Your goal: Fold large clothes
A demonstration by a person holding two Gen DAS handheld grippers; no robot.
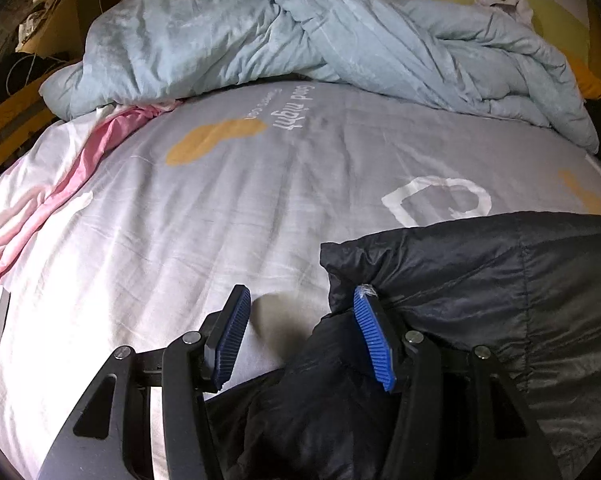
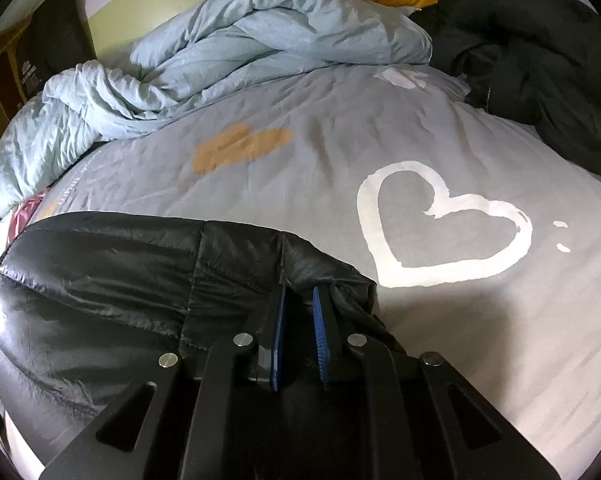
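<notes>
The black puffer jacket lies on the near part of the bed, between my two tools, its shiny quilted shell bunched up. From my left wrist view it fills the lower right, with one corner pushed toward the middle of the bed; from my right wrist view it fills the lower left. So its long axis runs across the bed from one of my hands to the other, roughly parallel to the near edge, though I cannot tell which end is collar and which is hem.

My left gripper stands about half open at the jacket's left end. Its right pad lies against a fold of the black fabric, some of which bulges up between the fingers lower down, while the left pad hangs clear above bare sheet. It is not clamped on anything.

My right gripper is drawn narrow at the jacket's right end, its blue pads close together with what looks like a ridge of jacket fabric pinched at the tips; the view there is dark, so I say that with some caution.

Under the jacket is the grey bedsheet with a white heart outline to the right of my right gripper. Beyond, a crumpled pale blue duvet lies across the far side, and a pink cloth trails along the left.
</notes>
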